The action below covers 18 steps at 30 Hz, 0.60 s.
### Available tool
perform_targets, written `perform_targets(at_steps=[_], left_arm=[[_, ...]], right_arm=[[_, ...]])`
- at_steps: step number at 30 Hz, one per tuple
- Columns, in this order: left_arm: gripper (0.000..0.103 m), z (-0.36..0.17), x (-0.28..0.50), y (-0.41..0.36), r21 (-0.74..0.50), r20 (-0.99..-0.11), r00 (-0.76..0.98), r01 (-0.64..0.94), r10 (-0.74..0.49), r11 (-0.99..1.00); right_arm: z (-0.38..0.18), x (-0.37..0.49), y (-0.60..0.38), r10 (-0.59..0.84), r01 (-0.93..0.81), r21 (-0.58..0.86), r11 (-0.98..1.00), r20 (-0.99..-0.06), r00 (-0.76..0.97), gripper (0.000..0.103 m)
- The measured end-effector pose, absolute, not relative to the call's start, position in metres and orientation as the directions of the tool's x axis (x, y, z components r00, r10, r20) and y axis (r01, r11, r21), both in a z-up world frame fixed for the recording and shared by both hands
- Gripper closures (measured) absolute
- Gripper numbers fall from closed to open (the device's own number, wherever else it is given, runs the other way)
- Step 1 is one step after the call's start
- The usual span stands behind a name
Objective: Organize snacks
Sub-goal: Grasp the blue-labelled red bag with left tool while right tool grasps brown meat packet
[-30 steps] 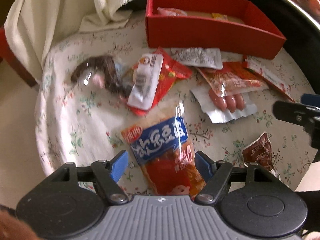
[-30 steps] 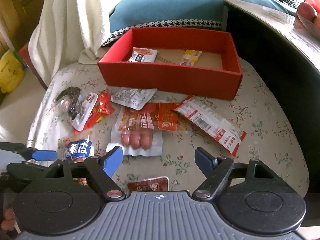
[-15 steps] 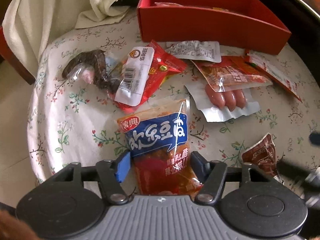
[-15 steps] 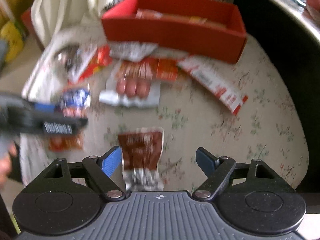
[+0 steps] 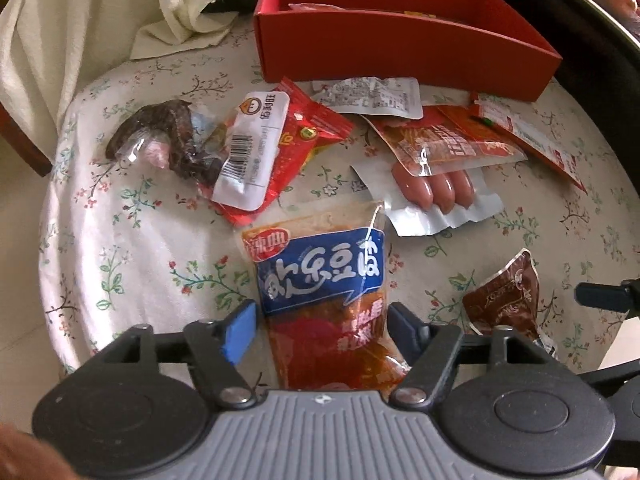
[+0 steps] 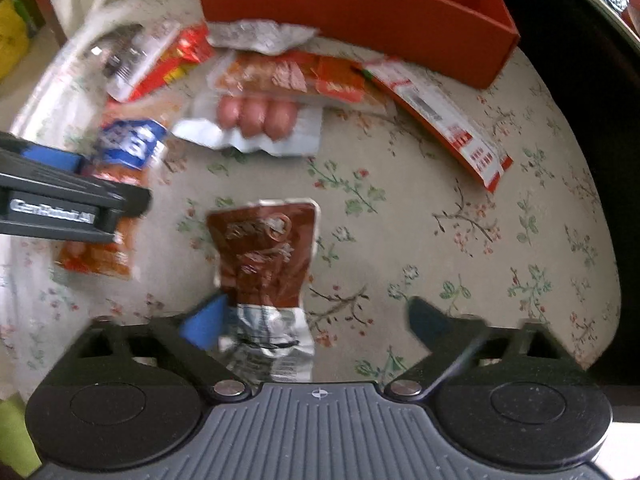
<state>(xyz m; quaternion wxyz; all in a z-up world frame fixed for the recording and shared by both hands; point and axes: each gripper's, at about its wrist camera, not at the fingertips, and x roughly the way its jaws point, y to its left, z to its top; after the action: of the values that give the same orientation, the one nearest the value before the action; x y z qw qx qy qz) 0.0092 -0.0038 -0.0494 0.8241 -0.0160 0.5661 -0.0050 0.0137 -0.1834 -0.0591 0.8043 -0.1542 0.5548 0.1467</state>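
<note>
Snack packets: the blue-labelled tofu-skin pouch (image 5: 320, 304) lies between the left gripper's (image 5: 320, 326) opening, unclenched jaws; the brown packet (image 6: 262, 248) between the right gripper's (image 6: 312, 320) widening ones. Both look light, floppy, slippery; pinch mid-body.

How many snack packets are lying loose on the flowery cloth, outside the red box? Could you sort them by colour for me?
Blue-labelled packet: 1
Brown packets: 2
White or silver packets: 2
Red packets: 2
Orange sausage packet: 1
Total: 8, though the overlapping packets may hide another.
</note>
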Motion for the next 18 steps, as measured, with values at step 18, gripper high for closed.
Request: perform_targets(at_steps=[18], left_arm=[[0.006,-0.062,0.004,-0.005,0.028,-0.938,0.346,0.031,0.016,0.999]], right_arm=[[-0.073,0.002,-0.193,0.118,-0.424,-0.022,0.905,-0.946,0.302,0.003]])
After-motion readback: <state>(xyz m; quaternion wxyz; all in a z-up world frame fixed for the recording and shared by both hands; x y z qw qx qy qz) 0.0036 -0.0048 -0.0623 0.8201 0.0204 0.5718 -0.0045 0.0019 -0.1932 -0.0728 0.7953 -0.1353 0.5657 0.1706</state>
